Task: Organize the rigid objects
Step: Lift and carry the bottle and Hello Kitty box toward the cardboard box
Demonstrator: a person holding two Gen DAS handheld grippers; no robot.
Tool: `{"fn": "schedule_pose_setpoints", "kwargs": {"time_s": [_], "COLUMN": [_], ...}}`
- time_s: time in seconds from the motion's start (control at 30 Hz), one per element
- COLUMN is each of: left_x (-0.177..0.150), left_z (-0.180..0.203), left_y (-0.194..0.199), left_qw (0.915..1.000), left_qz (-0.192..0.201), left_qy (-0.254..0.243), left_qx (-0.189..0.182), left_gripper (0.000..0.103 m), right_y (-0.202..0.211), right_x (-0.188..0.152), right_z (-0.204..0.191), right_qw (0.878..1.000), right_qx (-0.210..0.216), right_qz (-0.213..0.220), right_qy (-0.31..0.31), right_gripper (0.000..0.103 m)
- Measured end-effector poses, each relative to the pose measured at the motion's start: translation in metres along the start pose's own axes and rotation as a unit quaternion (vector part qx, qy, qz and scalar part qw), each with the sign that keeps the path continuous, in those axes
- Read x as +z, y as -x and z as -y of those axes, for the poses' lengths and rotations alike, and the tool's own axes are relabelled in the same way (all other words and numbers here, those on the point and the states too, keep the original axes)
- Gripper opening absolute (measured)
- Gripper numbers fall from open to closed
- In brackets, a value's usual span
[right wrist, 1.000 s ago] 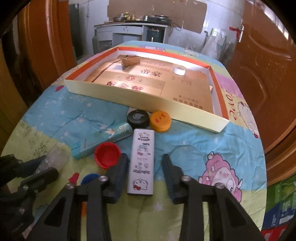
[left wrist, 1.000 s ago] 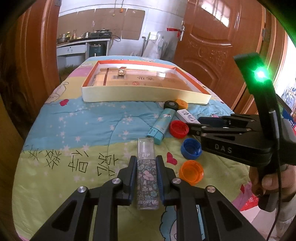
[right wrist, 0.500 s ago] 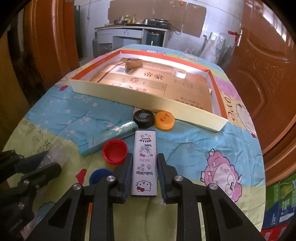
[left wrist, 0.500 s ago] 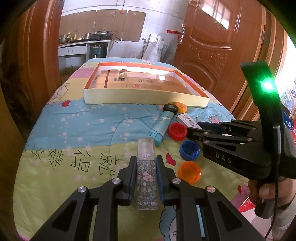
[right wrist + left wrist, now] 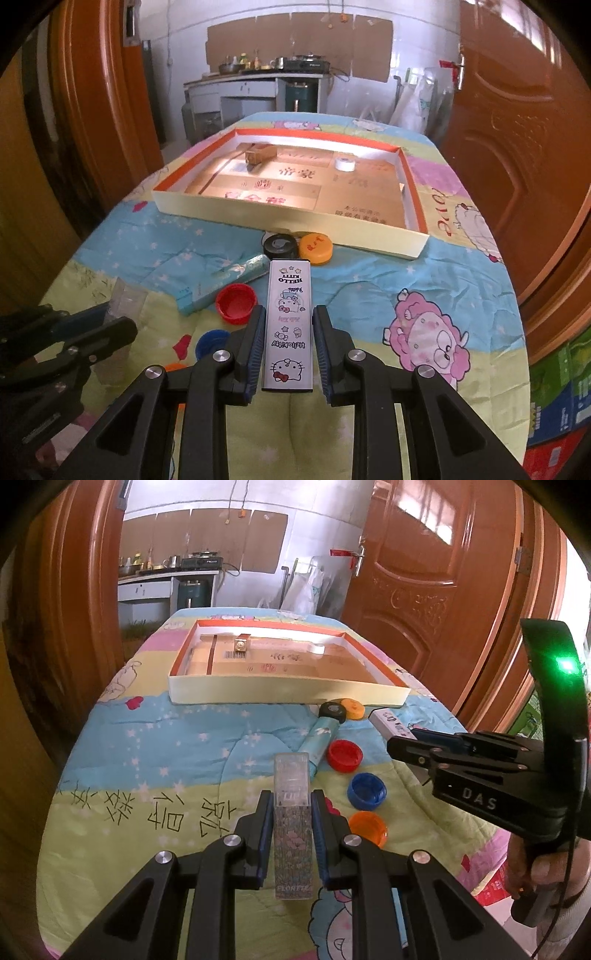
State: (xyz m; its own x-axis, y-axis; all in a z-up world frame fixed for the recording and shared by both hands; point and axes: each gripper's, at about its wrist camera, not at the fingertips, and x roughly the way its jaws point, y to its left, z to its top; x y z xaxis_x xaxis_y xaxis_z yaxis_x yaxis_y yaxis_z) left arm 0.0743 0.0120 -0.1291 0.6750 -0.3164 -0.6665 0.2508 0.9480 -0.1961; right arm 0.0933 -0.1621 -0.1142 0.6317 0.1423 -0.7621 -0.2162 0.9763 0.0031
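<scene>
1. Since a second ago the right gripper (image 5: 289, 349) has closed on the white box (image 5: 289, 325), which then lay loose between open jaws, and has lifted it a little off the quilt (image 5: 369, 291).
2. The left gripper (image 5: 291, 829) is unchanged, still clenched on the floral box (image 5: 292, 827), clear end forward.
3. The tray (image 5: 288, 221) lies far across the quilt; inside it are a small brown box (image 5: 258, 154) and a white roll (image 5: 344, 164), well apart.
4. Just before the tray's near wall sit a black cap (image 5: 280, 246) and a yellow cap (image 5: 316, 248), side by side.
5. Nearer are a teal tube (image 5: 320, 738), red cap (image 5: 345, 755), blue cap (image 5: 366, 791) and orange cap (image 5: 368, 828).
6. A hand (image 5: 532, 871) holds the right gripper's handle.
</scene>
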Motion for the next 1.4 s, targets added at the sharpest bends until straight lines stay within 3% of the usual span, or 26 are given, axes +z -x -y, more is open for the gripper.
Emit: {"fn": "schedule_pose_setpoints", "kwargs": {"time_s": [0.23, 0.5, 0.9, 1.4], "left_x": [-0.007, -0.018, -0.016, 0.025], "left_z": [0.000, 0.016, 0.004, 0.017], "left_y": [-0.023, -0.025, -0.013, 0.011], "left_qw": [0.9995, 0.9966, 0.9989, 0.9974], "left_qz": [-0.027, 0.000, 0.017, 0.055], "left_qy": [-0.008, -0.065, -0.037, -0.046], "left_qx": [0.011, 0.051, 0.023, 0.002], "left_gripper": [0.021, 0.021, 0.020, 0.020], "right_y": [-0.001, -0.004, 0.000, 0.024], "right_x": [-0.007, -0.016, -0.020, -0.006], "right_z": [0.000, 0.004, 0.009, 0.019], "right_qw": [1.000, 1.000, 0.999, 0.997], "right_qx": [0.006, 0.026, 0.035, 0.043], "right_qz": [-0.005, -0.007, -0.002, 0.037], "right_qy": [0.000, -0.012, -0.023, -0.045], "right_gripper": [0.026, 0.027, 0.027, 0.027]}}
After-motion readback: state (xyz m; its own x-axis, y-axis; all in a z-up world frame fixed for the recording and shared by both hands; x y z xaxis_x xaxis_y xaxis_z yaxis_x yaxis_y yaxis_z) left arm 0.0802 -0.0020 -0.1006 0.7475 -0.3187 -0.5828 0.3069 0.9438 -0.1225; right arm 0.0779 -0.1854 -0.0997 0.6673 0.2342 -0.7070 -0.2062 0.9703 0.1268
